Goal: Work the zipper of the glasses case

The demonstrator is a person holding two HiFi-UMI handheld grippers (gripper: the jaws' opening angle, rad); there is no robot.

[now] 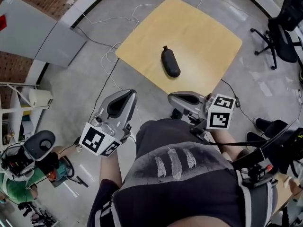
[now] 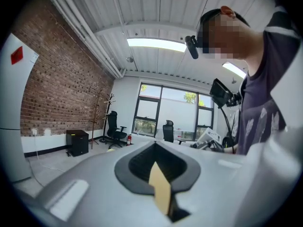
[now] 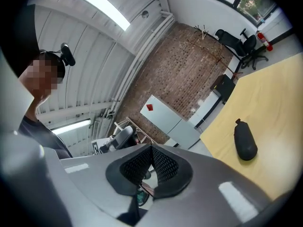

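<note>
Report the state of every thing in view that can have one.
glasses case, looks closed, lies on the table, nothing touching it; zipper too small to read.
left gripper, shut, empty, held off the table near the person's body.
right gripper, shut, empty, held short of the case.

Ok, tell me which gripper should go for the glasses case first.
Right, probably. The right gripper sits nearer the glasses case on the table, and its own view shows the case; the left gripper looks out at the room instead. Both grippers are shut and empty.
</note>
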